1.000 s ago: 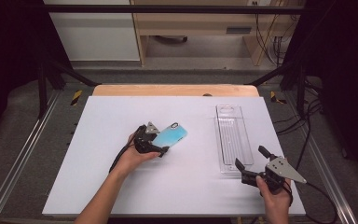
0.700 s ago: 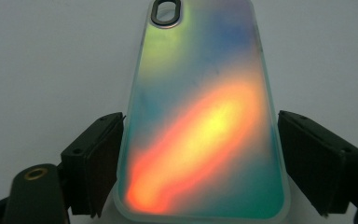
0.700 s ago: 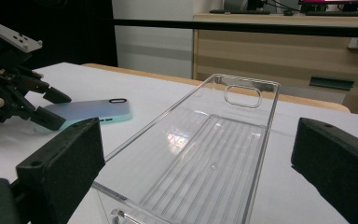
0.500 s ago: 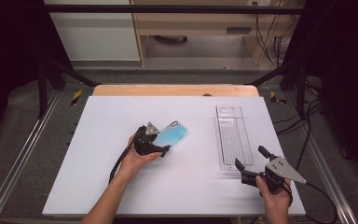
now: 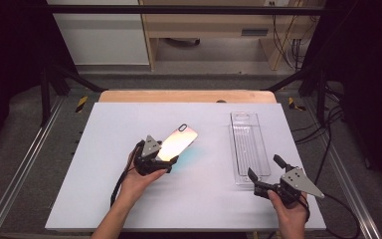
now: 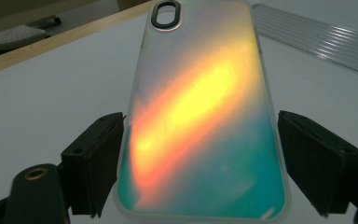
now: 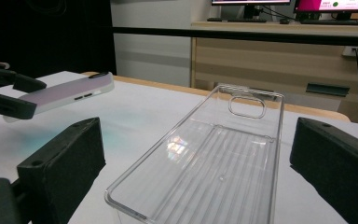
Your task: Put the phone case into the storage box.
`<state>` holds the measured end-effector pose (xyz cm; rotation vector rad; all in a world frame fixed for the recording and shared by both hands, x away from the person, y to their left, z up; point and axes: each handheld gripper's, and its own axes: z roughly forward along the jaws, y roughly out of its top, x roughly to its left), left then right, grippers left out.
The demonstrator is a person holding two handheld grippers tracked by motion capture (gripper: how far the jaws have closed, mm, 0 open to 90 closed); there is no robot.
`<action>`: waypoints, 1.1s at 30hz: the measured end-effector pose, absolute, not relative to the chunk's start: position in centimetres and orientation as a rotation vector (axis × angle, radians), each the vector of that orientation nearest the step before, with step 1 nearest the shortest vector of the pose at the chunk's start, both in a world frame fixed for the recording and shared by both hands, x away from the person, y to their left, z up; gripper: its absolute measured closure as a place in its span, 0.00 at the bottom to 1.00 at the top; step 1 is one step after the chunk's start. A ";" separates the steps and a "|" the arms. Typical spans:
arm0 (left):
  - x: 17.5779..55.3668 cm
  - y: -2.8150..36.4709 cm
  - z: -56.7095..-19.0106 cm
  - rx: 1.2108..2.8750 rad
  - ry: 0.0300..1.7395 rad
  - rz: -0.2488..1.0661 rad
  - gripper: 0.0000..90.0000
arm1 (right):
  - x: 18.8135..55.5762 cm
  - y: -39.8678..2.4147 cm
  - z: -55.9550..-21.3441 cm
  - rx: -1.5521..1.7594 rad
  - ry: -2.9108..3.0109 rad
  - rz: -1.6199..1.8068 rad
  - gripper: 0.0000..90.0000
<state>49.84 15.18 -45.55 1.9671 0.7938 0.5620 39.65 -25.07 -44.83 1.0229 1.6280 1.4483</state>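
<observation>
Left tongs (image 5: 165,158): clamped on the near end of an iridescent phone case (image 5: 178,142), held tilted above the white surface (image 5: 104,164).
Right tongs (image 5: 264,175): wide apart, holding nothing, at the near end of the clear plastic tray (image 5: 248,144).

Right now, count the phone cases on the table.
2. An iridescent phone case is held off the surface in the left claw; a clear phone case lies flat ahead of the right claw.
</observation>
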 end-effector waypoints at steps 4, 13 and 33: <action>48.7 15.5 -45.6 1.954 0.771 0.589 0.19 | 39.5 -24.5 -44.8 1.017 1.638 1.430 0.04; 46.2 16.2 -46.2 1.903 0.726 0.602 0.19 | 39.2 -23.3 -43.8 1.059 1.562 1.403 0.06; 45.0 19.0 -45.5 1.806 0.784 0.665 0.19 | 39.1 -22.4 -44.1 1.020 1.653 1.390 0.06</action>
